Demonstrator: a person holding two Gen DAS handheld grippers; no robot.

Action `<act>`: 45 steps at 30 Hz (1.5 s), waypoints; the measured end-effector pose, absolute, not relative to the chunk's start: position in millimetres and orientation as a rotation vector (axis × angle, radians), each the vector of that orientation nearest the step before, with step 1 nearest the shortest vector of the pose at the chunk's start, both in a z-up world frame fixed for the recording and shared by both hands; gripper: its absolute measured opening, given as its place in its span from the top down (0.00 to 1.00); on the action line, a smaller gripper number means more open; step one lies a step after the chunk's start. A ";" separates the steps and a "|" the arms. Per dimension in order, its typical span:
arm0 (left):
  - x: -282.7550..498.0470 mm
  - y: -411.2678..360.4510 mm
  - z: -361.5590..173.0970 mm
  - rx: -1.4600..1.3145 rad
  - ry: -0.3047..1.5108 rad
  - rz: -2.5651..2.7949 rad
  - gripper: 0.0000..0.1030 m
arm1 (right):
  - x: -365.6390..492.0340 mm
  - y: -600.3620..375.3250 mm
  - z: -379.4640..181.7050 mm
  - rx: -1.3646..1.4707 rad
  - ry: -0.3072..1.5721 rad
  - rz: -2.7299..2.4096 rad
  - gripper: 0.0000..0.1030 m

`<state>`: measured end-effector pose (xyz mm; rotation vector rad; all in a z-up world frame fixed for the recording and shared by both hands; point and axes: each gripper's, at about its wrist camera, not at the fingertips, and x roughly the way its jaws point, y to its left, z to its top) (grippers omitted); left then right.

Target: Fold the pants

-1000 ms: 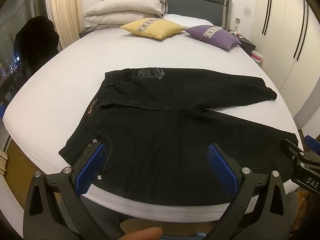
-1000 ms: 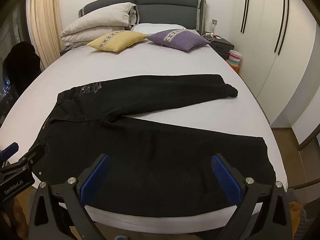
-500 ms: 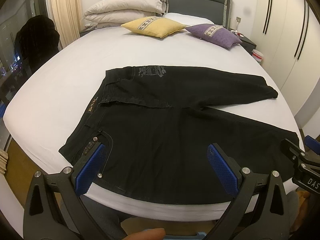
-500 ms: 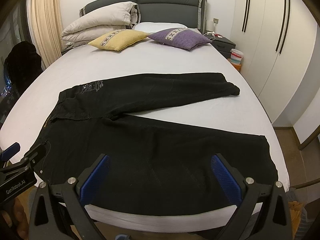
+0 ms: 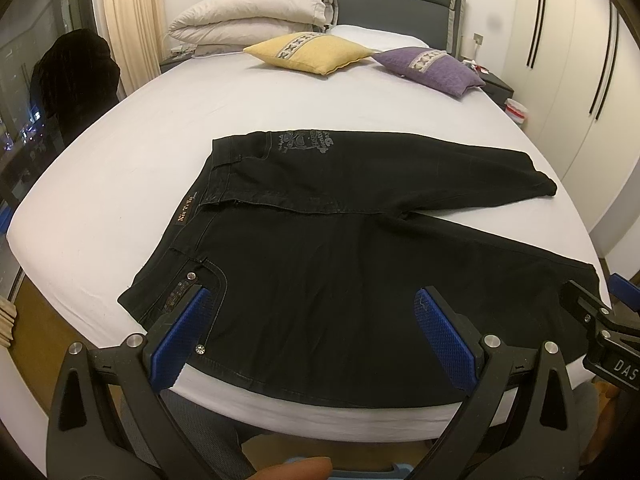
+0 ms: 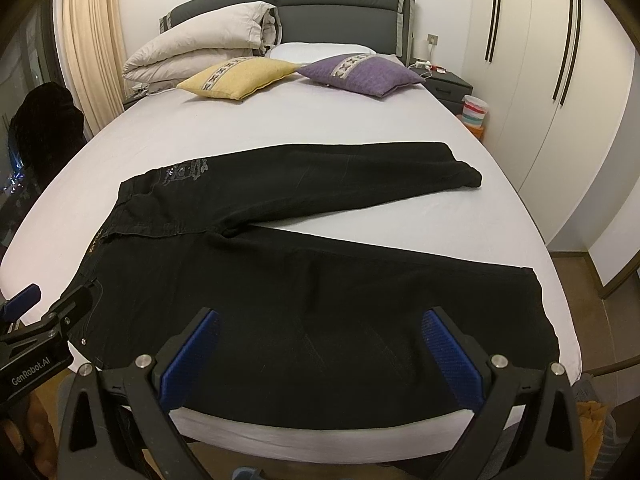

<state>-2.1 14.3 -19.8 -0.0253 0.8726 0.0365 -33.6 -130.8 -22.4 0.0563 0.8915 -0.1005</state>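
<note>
Black pants (image 5: 340, 240) lie flat on the white bed (image 5: 120, 168), waistband to the left, legs spread apart to the right; they also show in the right wrist view (image 6: 300, 272). My left gripper (image 5: 316, 320) is open and empty, hovering above the near hip pocket area at the bed's front edge. My right gripper (image 6: 320, 340) is open and empty above the near leg. The right gripper's tip (image 5: 600, 320) shows at the left wrist view's right edge, and the left gripper's tip (image 6: 44, 320) at the right wrist view's left edge.
A yellow cushion (image 5: 308, 52), a purple cushion (image 5: 432, 68) and a folded duvet (image 5: 256, 16) lie at the headboard. A dark nightstand (image 6: 448, 84) and a striped bin (image 6: 474, 114) stand right of the bed, by white wardrobes. A dark garment (image 5: 76, 72) hangs left.
Both grippers have drawn slightly back and up from the bed; the pants have not moved. Both stay open.
</note>
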 end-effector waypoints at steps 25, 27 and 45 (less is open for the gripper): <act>-5.3 16.0 -24.0 -0.023 0.877 0.040 0.00 | -35.2 -128.0 -25.8 0.060 0.895 -0.098 0.00; -5.6 16.5 -24.4 -0.024 0.877 0.040 0.00 | -35.6 -127.4 -26.0 0.061 0.895 -0.096 0.00; -4.7 17.3 -28.6 -0.020 0.883 0.041 0.00 | -40.2 -119.0 -31.4 0.067 0.902 -0.087 0.00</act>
